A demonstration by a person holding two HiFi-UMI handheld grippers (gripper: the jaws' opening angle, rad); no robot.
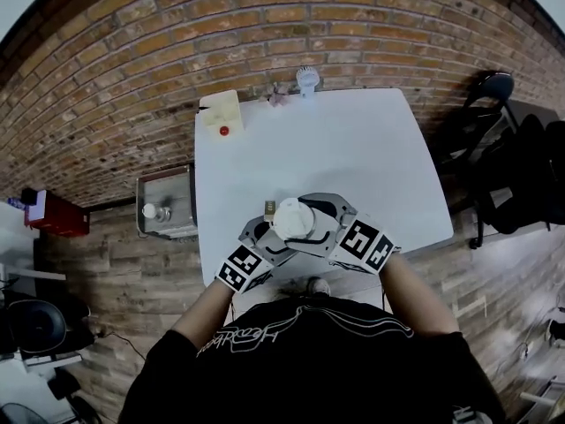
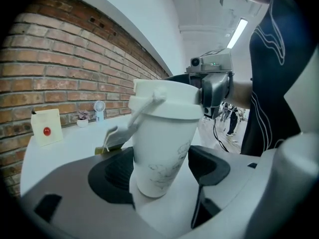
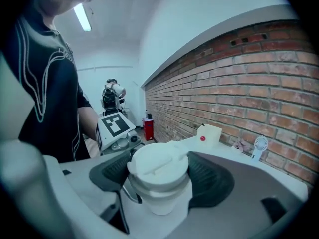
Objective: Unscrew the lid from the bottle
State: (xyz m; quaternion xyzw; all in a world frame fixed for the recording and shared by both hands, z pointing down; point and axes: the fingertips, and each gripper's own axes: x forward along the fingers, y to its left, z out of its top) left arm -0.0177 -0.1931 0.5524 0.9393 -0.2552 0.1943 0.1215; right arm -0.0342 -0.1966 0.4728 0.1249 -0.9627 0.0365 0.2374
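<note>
Left gripper view: the left gripper (image 2: 160, 172) is clamping the white bottle (image 2: 164, 143) low on its body, with a dark pad pressing on either side, and the bottle's upper half is rising clear above the jaws. Right gripper view: the right gripper (image 3: 160, 177) is pinching the white lid (image 3: 158, 164), one pad against each side of its rim. The lid is sitting on the bottle's mouth, centred between the jaws.

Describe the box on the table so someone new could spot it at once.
Find the white table against the brick wall. At its far left corner, seen from the head view, stands a cream box. Unlike the small white fan further right along the wall, it is flat-sided with one red dot on its front.
</note>
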